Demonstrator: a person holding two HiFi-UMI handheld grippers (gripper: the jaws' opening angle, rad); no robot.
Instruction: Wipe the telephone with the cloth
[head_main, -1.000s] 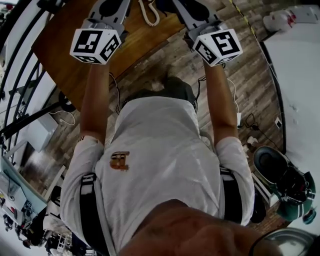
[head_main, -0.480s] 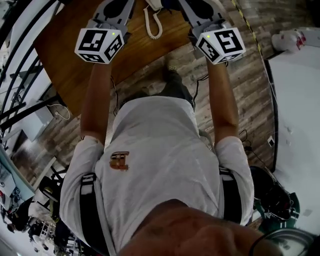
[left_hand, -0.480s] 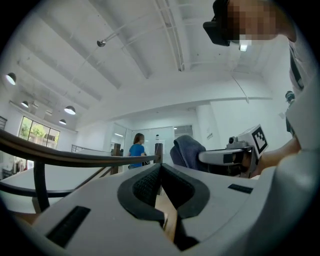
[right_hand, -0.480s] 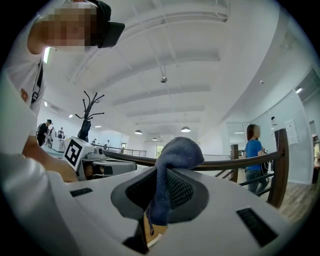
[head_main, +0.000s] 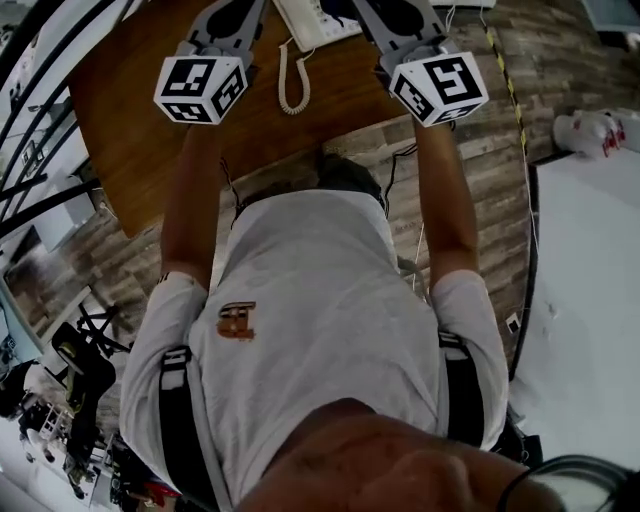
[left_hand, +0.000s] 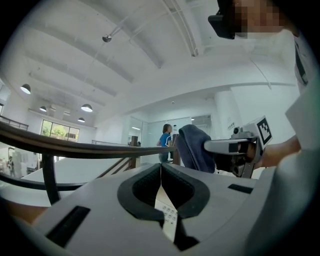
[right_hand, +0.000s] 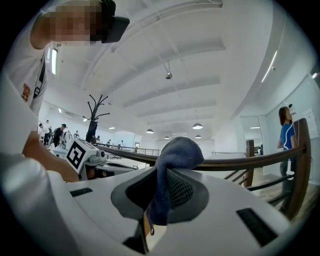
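Note:
The white telephone (head_main: 312, 22) lies on the brown wooden table (head_main: 150, 130) at the top of the head view, partly cut off, its coiled cord (head_main: 293, 82) trailing toward me. Both grippers are held up over the table's near edge, either side of the phone. My left gripper (left_hand: 160, 171) is shut with nothing between its pads; the phone's keypad (left_hand: 168, 216) shows through the slot below them. My right gripper (right_hand: 162, 176) is shut on a dark blue cloth (right_hand: 175, 152), which bunches above the jaws and hangs down between them. That cloth (left_hand: 195, 147) also shows in the left gripper view.
A wood-plank floor (head_main: 470, 150) surrounds the table. A white table (head_main: 590, 300) stands at the right. A dark railing (head_main: 40, 120) curves along the left. A thin cable (head_main: 420, 240) runs across the floor. A person in blue (right_hand: 287, 135) stands far off.
In the head view the table and telephone have slid down into the picture, so more of the phone and cord shows. Both grippers keep their places and stay shut.

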